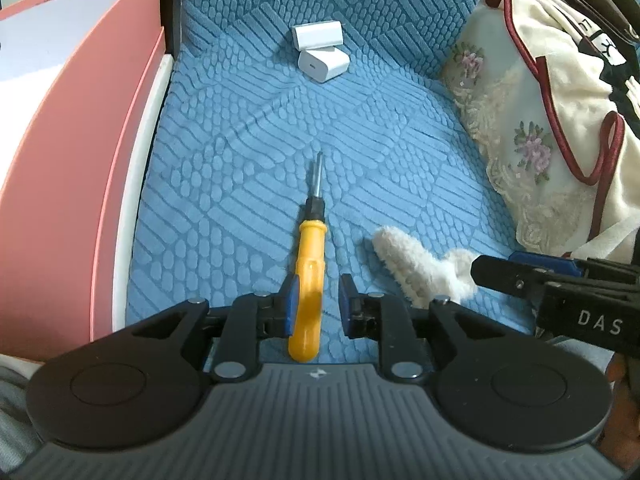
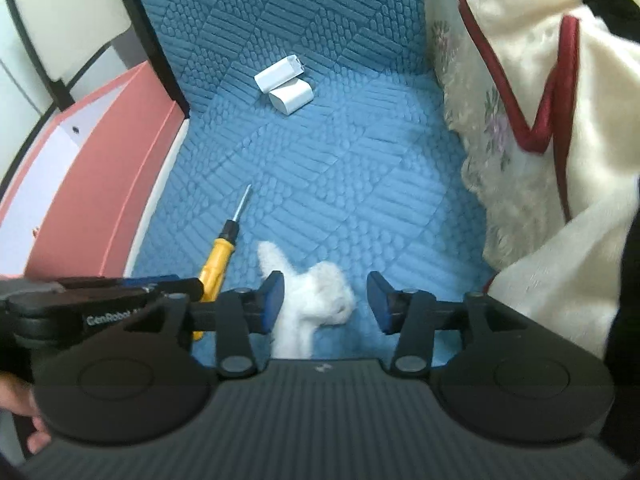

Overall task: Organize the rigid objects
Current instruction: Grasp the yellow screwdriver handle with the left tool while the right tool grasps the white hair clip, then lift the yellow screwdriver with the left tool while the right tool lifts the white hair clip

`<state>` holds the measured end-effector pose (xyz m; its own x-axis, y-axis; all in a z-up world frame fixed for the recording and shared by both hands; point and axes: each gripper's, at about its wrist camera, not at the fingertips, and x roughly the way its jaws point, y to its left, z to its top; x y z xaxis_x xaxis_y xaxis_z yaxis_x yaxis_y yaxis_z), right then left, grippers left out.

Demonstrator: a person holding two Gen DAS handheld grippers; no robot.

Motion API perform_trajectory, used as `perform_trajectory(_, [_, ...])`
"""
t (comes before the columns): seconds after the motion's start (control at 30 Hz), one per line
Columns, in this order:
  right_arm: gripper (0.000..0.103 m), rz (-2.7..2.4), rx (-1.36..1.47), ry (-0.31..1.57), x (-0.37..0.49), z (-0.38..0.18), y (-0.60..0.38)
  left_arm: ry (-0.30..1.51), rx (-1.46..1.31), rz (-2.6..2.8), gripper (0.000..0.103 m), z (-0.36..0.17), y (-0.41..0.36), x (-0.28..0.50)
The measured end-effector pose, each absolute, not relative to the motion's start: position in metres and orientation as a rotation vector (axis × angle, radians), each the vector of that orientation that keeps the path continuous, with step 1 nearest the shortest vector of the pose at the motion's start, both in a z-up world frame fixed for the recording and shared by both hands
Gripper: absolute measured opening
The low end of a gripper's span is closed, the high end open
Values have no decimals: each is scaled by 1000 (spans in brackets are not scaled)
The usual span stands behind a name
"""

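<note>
Screwdriver (image 1: 307, 276) lay on blue cushion (image 1: 248, 152), handle between spread pads of left gripper (image 1: 318, 300), touching left pad only. Best centred before closing, gripped mid-handle. Right gripper (image 2: 326, 300) gaped over white fluffy toy (image 2: 316, 300). Chargers (image 1: 320, 50) well beyond.
</note>
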<state>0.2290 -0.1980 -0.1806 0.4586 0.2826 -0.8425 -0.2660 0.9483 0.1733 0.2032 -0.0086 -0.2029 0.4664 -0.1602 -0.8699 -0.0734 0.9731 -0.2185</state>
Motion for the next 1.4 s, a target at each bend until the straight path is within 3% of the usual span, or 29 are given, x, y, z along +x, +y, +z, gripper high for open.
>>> perform_trajectory(0.2, [50, 464, -67, 1129, 243, -195, -186, 1093, -250, -18, 25, -201, -10, 209])
perform_trajectory(0.27, [58, 471, -99, 1134, 243, -199, -181, 1097, -259, -7, 25, -202, -10, 210])
perform_trajectory(0.33, [59, 456, -152, 1148, 243, -203, -175, 1096, -257, 2, 25, -201, -11, 211])
perform_trajectory(0.43, [57, 451, -137, 1160, 248, -210, -174, 1098, -262, 22, 25, -202, -12, 214])
perform_trajectory(0.57, [47, 468, -136, 1165, 248, -212, -172, 1106, -268, 44, 26, -205, -13, 217])
perform_trajectory(0.73, [46, 395, -59, 1147, 254, -209, -185, 1108, -261, 60, 36, -212, -18, 221])
perform_trajectory(1.17, [46, 358, -14, 1142, 259, -216, -190, 1116, -136, 60, 36, -238, -37, 238])
perform_trajectory(1.3, [46, 353, -17, 1131, 260, -217, -190, 1073, -128, 70, 35, -241, -36, 243])
perform_trajectory(1.4, [46, 344, -19, 1125, 261, -217, -189, 1069, -99, 82, 24, -241, -37, 248])
